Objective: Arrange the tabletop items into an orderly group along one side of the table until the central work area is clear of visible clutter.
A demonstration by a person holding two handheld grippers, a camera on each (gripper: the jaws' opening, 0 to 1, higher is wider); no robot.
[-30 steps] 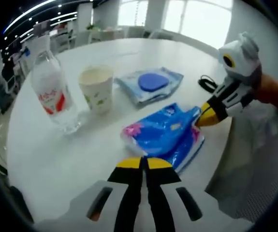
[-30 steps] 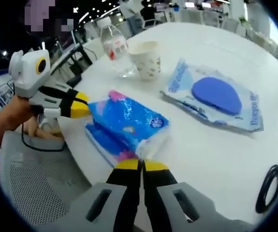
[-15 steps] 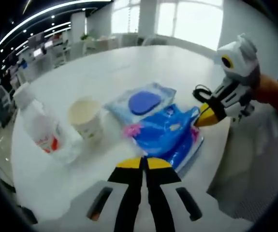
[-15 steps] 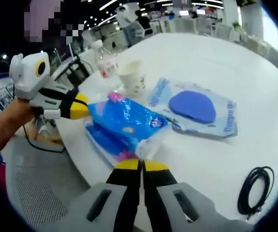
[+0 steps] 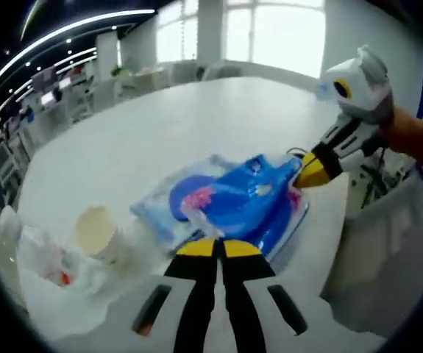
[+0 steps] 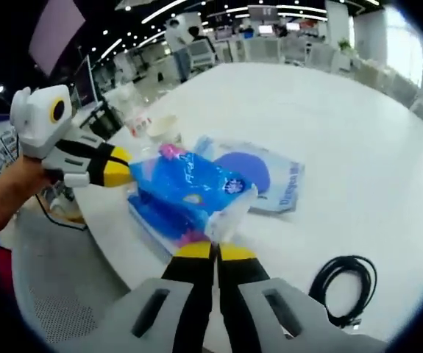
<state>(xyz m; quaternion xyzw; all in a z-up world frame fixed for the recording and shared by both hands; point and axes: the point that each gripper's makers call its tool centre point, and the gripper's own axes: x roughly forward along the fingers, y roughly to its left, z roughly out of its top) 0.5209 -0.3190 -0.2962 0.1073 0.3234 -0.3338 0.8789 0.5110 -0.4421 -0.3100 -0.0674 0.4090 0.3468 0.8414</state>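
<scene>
1. Between the two grippers, the blue tissue pack [image 5: 251,202] is held at both ends: the left gripper [image 5: 221,248] has its jaws closed on the near, pink-printed end, and the right gripper [image 5: 308,173] has its jaws pinched on the far corner.
2. From the right gripper view the same hold shows mirrored: the right gripper [image 6: 215,252] grips the clear end of the tissue pack [image 6: 189,187], and the left gripper [image 6: 115,168] clamps the opposite end.
3. The pack's long axis runs from one pair of jaws to the other, so neither hand is nearer; any move has to carry both ends together.
4. It sits near the desk [image 6: 329,125] edge, appearing slightly lifted, though I cannot be sure it is clear of the surface.
5. Just beyond it lies the wet-wipe packet [image 6: 270,173], partly overlapped in view; the paper cup [image 5: 101,234] and a blurred plastic bottle [image 5: 38,254] stand to its side.
6. A black cable [image 6: 343,287] lies apart, toward the open desk.
</scene>
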